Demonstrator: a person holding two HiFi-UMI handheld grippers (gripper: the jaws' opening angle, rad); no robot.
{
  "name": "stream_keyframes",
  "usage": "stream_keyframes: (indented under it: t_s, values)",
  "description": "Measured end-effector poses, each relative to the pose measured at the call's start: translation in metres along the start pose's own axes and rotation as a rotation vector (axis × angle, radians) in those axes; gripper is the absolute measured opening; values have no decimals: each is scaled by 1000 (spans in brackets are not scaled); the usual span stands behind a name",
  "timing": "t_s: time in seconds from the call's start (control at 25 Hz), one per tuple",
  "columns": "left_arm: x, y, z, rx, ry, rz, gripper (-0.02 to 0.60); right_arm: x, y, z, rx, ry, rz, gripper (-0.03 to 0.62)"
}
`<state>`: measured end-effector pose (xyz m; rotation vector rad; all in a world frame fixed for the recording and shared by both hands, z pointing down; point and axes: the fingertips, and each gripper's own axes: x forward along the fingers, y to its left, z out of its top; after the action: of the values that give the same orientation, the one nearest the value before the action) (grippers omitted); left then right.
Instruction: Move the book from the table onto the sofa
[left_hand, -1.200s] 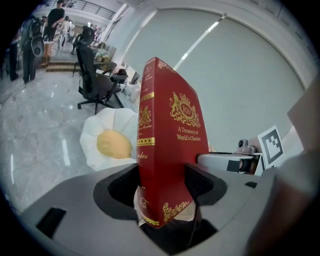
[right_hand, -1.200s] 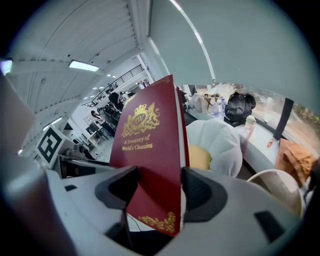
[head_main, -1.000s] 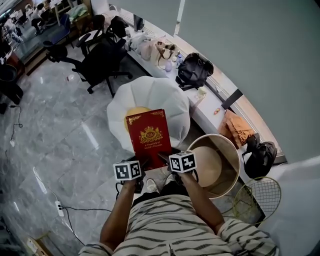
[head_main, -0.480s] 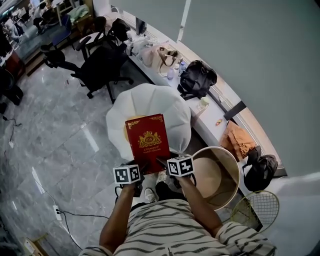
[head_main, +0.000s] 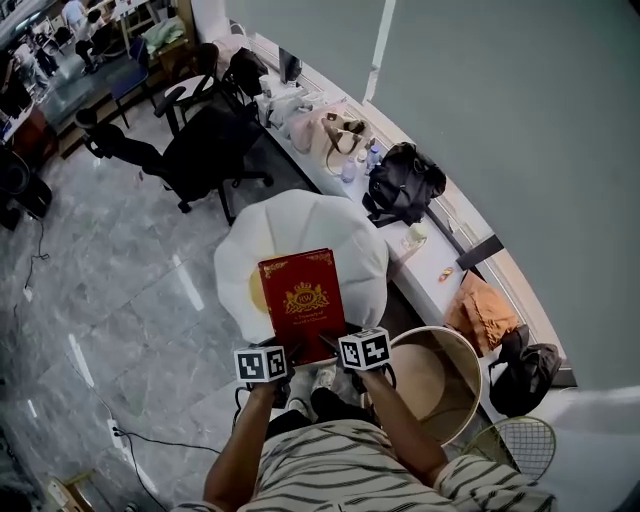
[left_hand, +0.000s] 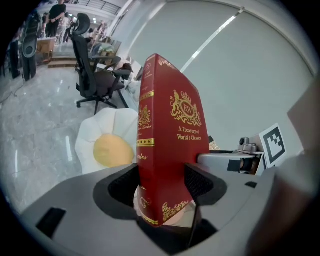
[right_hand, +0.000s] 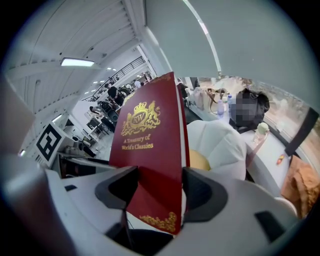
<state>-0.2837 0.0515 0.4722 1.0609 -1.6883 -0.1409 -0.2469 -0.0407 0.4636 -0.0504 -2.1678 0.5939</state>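
Gripping book (head_main: 303, 295) nr sofa (head_main: 300, 215).

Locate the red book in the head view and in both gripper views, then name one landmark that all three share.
Head view: red book at centre, flat, cover up.
Left gripper view: book at centre, upright between the fingers, spine towards the camera.
Right gripper view: book centre-left, between the fingers.
Shared landmark: the white flower-shaped seat behind the book.
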Motion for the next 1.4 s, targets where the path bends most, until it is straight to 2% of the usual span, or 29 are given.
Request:
stream_keyframes:
  t_s: [0.32, 0.56, 1.08, 1.4]
  values:
    - [43, 13, 18, -29, 30, 20, 296, 33, -37, 14, 23, 31, 14, 291]
    - [76, 45, 19, -34, 65, 12, 296, 73, -55, 9, 27, 59, -1, 291]
    - [171, 136, -27, -64, 190, 16, 296, 186, -108, -57, 136, 120, -23, 291]
    - [228, 183, -52, -80, 214, 12, 296, 247, -142, -93, 169, 134, -34, 291]
